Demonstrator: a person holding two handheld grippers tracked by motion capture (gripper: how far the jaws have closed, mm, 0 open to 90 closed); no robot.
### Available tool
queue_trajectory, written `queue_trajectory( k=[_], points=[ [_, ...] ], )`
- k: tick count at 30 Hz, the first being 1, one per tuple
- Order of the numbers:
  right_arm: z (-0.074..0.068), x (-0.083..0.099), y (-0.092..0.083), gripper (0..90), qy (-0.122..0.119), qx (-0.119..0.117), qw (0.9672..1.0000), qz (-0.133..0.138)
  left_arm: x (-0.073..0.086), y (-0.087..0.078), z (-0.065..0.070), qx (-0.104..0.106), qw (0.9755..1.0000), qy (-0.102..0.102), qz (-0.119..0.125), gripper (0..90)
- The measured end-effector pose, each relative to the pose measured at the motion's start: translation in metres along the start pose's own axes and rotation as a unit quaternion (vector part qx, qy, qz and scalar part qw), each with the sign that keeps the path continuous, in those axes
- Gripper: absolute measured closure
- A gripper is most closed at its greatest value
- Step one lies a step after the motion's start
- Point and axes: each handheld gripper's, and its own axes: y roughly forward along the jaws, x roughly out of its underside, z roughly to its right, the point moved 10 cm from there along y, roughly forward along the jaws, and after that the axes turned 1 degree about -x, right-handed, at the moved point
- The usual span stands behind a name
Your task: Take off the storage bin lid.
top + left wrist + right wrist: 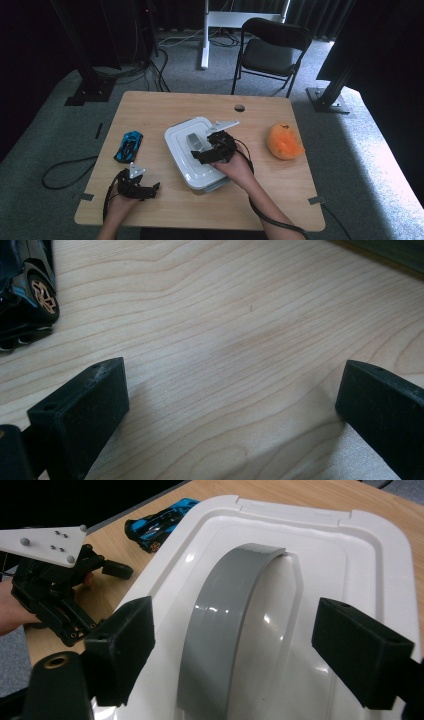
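Wooden worktop [165,107] carries everything. At its left, the left gripper [150,189] rests with jaws wide apart on bare wood, near a blue toy car [128,146]. Centrally, the right gripper [232,650] hovers open, straddling the grey handle [225,630] of a white lidded container [185,142]. An orange soft toy [285,141] lies right.

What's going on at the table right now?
Right hand-held gripper open astride box's grey handle, not gripping. Left hand-held gripper open, idle. Nothing in the way.
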Motion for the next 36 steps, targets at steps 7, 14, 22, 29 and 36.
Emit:
queue_trajectory(
  k=[7, 14, 22, 29, 36],
  points=[
    [0.0, 0.003, 0.004, 23.3, -0.001, 0.015, 0.9998, -0.01, 0.0, 0.0, 0.0, -0.003, 1.0, -0.004, 0.0, 1.1],
    [-0.002, 0.006, 0.004, 33.0, -0.001, 0.018, 0.9998, -0.01, 0.0, 0.0, 0.0, -0.004, 1.0, -0.005, 0.0, 1.2],
    [-0.006, 0.011, 0.004, 51.2, 0.005, 0.008, 0.9999, -0.013, 0.0, 0.0, 0.0, -0.004, 1.0, -0.005, 0.0, 1.1],
    [-0.011, 0.014, 0.004, 65.6, 0.01, -0.004, 0.9998, -0.018, 0.001, 0.0, 0.0, -0.005, 1.0, -0.007, 0.0, 1.2],
    [-0.011, 0.015, 0.003, 67.1, 0.025, -0.02, 0.9993, -0.017, 0.001, -0.001, 0.0, -0.005, 1.0, -0.007, 0.0, 1.1]
  ],
)
